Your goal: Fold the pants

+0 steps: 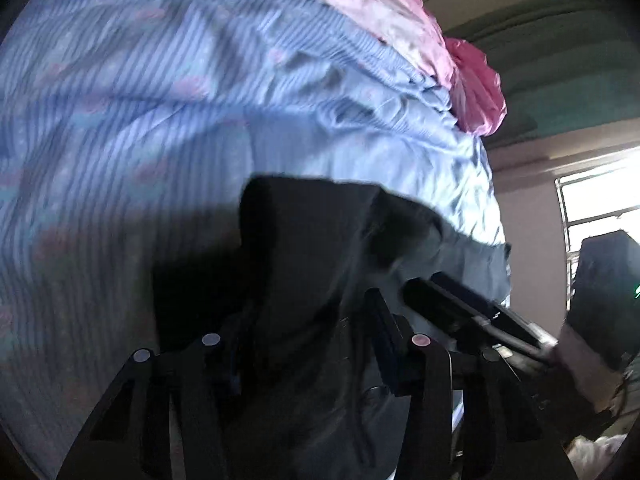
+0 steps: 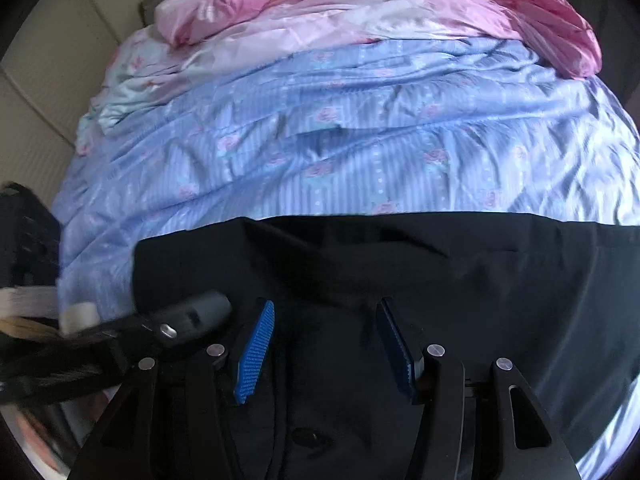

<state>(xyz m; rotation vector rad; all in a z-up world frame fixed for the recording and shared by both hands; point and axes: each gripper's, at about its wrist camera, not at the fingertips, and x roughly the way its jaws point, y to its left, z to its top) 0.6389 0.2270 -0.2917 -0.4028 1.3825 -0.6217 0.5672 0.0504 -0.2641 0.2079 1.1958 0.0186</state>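
While the black, soft cotton-like pants [image 2: 400,272] lie across the near edge of the blue striped floral bedsheet [image 2: 340,152], we judge the fold is only at an early stage: one pair of pants, mostly spread flat, w/ a button visible near the camera and no neat stacked fold showing yet.

Right gripper [image 2: 326,344]: its two blue ribbed pads [image 2: 256,348] stand apart, hovering just over the pants, nothing between them. It looks ready to pinch fabric, but isn't gripping.

Left gripper [image 1: 308,344]: dark pants fabric [image 1: 304,248] is bunched up between and over its fingers, lifted off the bedsheet [image 1: 160,100]. It appears clamped on the cloth, though the pads are hidden by it. The right gripper [image 1: 472,308] shows just beside that bunch, toward the window side.

Counts, as far as we can see: one pair of pants, two grippers, one blue bedsheet, one crumpled pink satin quilt [image 2: 360,4] at the far side of the bedsheet, one bright window [image 1: 596,204].

Left to do, in our judgement: bring legs together, then fold lengthwise & smooth.
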